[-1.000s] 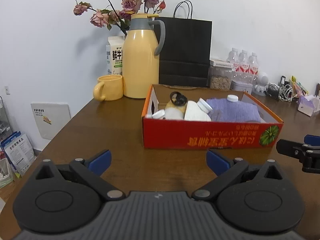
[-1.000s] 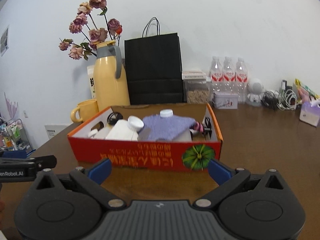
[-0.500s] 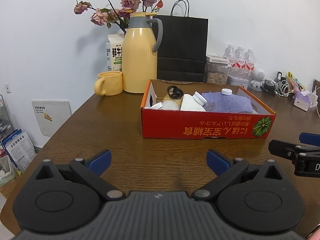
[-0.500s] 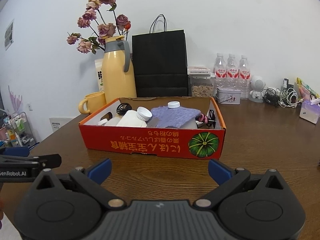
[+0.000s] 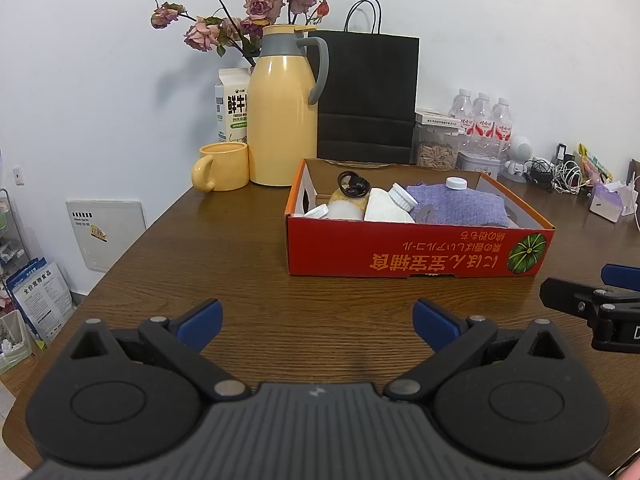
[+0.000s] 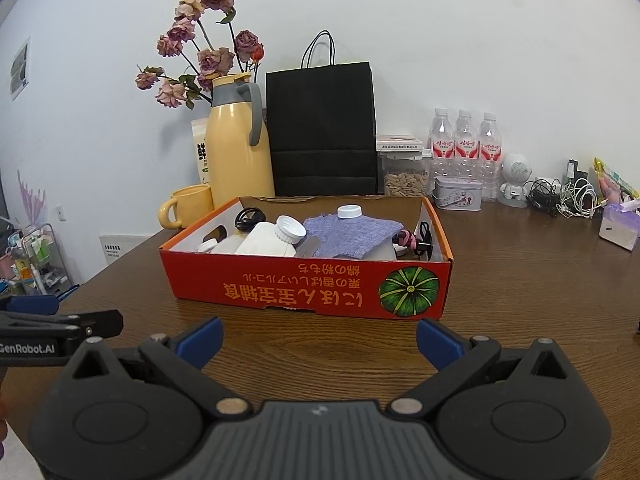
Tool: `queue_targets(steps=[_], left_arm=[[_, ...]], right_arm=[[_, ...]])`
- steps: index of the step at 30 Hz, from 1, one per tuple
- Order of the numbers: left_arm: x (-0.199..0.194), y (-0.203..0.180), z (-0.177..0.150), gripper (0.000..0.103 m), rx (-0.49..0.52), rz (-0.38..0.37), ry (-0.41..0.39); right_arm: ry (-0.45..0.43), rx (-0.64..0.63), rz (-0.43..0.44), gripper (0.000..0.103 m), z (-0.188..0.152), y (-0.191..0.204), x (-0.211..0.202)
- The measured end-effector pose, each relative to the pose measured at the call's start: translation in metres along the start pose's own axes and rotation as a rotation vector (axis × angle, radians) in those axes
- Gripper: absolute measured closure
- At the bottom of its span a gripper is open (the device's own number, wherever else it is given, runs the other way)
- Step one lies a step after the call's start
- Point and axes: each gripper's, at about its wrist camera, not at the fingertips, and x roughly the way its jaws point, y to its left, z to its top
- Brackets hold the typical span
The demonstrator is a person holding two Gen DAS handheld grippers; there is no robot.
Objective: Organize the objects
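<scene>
The red cardboard box [image 6: 308,280] was set near the middle of the brown table [image 5: 240,272], with its printed long side turned toward both cameras. Inside it were seen 2 white capped bottles [image 6: 272,238], a folded purple cloth [image 6: 352,232] with another white cap [image 6: 349,211] above it, a black ring-shaped item [image 5: 352,182] at the back left, and small pink and black pieces [image 6: 416,238] at the right end.

The left gripper [image 5: 316,320] and the right gripper [image 6: 318,334] were both held wide open and empty, low over the table, short of the box and not touching it.

A risk was judged in the loose stacking: if the cloth were pulled, the cap and bottles lying against it might be dragged or tipped. The light box might also slide if it were pushed from 1 side only.

Just behind the box stood a yellow thermos jug [image 5: 282,112], a yellow mug [image 5: 224,166], a milk carton [image 5: 231,104], dried roses [image 6: 208,60] and a black paper bag [image 6: 322,128]; these left little room at the far side. 3 water bottles [image 6: 464,148] and tangled cables [image 6: 564,196] were kept well apart, to the right.
</scene>
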Motion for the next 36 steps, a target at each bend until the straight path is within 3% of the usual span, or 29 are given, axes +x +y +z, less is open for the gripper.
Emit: queue_targets(steps=[36], left_arm=[[-0.0034, -0.0035, 0.0028, 0.000, 0.012, -0.005, -0.013]], right_arm=[[-0.002, 0.000, 0.000, 0.000, 0.0009, 0.0020, -0.0003]])
